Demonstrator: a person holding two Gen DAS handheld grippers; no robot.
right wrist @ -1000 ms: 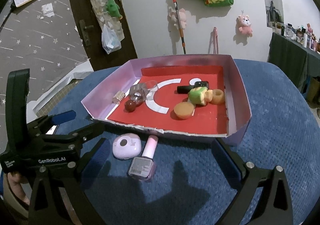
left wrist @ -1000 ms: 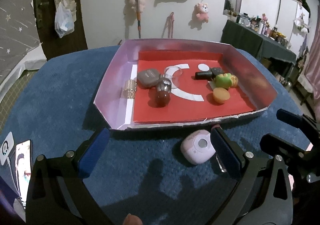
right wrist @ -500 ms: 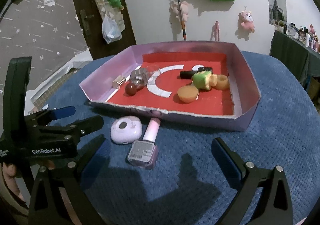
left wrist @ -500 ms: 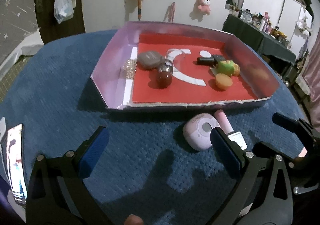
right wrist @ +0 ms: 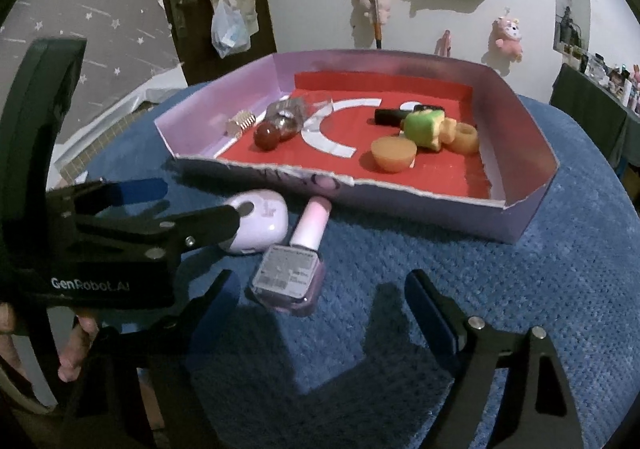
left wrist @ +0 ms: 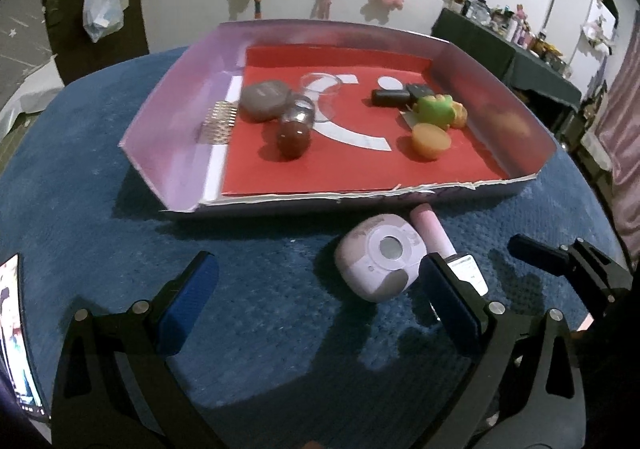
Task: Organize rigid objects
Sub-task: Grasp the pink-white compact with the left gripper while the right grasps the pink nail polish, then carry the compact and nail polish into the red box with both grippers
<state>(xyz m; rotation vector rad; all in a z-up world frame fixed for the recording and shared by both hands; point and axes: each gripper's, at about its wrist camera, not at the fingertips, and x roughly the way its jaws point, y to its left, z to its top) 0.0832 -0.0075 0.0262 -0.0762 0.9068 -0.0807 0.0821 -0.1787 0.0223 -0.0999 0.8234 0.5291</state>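
Polish bottle [right wrist: 290, 273] beside the tray [right wrist: 404, 205]: I judge glass, slick, light; I'd pinch its flat sides. Right gripper [right wrist: 320, 301], just narrowing, and left gripper [left wrist: 316, 289] gape, empty.

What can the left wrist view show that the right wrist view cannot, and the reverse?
Only the left wrist view shows a grey round compact in the tray and a phone screen at its left edge. Only the right wrist view shows the nail polish bottle's label fully, and the person's fingers. Both show the tray, the pink round case, the brown ball and the orange cup.
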